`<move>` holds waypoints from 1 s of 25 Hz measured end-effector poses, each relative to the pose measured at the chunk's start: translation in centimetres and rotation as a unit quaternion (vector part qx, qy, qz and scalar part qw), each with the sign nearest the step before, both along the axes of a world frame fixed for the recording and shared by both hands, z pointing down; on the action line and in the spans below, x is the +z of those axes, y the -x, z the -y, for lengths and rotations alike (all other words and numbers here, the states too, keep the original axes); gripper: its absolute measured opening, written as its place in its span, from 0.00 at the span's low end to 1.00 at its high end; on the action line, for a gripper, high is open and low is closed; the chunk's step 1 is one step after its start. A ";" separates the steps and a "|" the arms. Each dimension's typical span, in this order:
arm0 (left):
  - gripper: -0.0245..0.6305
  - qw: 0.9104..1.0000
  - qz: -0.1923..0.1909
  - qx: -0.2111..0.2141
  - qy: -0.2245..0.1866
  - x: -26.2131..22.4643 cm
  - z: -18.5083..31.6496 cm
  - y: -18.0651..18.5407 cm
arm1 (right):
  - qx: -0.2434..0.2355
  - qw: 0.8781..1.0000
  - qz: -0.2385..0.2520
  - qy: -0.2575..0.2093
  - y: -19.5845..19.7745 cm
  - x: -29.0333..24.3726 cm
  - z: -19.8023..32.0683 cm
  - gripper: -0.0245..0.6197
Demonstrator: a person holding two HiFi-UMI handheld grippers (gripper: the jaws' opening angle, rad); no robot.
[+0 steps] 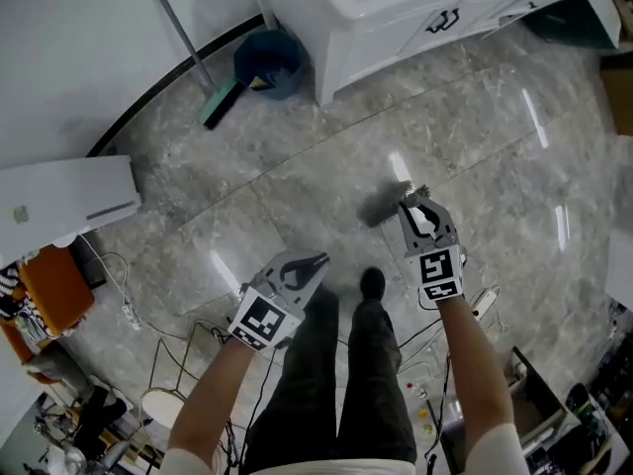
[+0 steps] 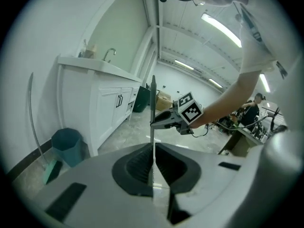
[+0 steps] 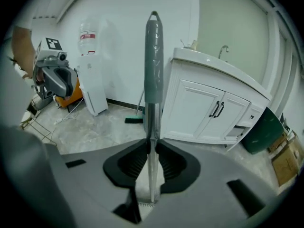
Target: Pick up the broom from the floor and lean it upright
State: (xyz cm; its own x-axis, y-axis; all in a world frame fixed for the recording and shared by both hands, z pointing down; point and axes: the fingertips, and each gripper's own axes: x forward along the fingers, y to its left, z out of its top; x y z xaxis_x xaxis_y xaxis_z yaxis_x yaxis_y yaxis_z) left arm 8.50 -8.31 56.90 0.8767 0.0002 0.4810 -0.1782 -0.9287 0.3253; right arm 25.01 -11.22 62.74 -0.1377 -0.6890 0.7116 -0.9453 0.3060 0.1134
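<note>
The broom [image 3: 153,65] is clamped by the left gripper [image 2: 153,151] and the right gripper [image 3: 152,145]; a blue bin [image 1: 269,62] is seen beside the cabinet [image 1: 396,18].

The sink cabinet [image 1: 396,28] stands ahead against the wall [image 1: 59,47], with the bin [image 1: 269,62] just beside its left corner. Left of the bin a second broom [image 1: 220,102] leans on that wall, its head on the floor [image 1: 475,137]. The water dispenser [image 1: 69,191] is farther left (cables [image 1: 129,310] lie near its foot). Before the person's feet [image 1: 373,283], the broom [image 1: 381,206] runs between the grippers, the right gripper [image 1: 415,206] nearer its grip end than the left gripper [image 1: 305,266].
</note>
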 end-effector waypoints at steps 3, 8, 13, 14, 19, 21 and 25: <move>0.06 1.000 -0.005 0.006 -0.018 -1.3 1.8 -0.6 | 0.019 1.000 0.004 -0.015 -0.1 -1.1 1.6 0.16; 0.06 1.000 -0.015 -0.014 -0.022 -2.4 5.8 -2.6 | 0.044 0.999 0.014 -0.024 -1.3 -1.7 4.5 0.16; 0.06 0.999 -0.019 -0.042 -0.022 -2.9 8.6 -4.7 | 0.057 0.998 0.018 -0.027 -3.2 -1.1 7.9 0.16; 0.06 0.999 -0.020 -0.045 -0.021 -3.0 8.8 -5.0 | 0.063 0.998 0.018 -0.024 -3.7 -0.8 8.5 0.16; 0.06 0.998 -0.020 -0.063 -0.014 -2.9 10.6 -7.0 | 0.086 0.996 0.026 0.004 -6.4 0.6 11.9 0.16; 0.06 0.997 -0.021 -0.071 -0.011 -2.7 11.6 -7.9 | 0.084 0.996 0.034 0.013 -7.2 1.2 13.5 0.16; 0.06 0.995 -0.022 -0.092 -0.009 -1.9 13.7 -9.5 | 0.080 0.995 0.052 0.020 -8.6 2.3 16.6 0.16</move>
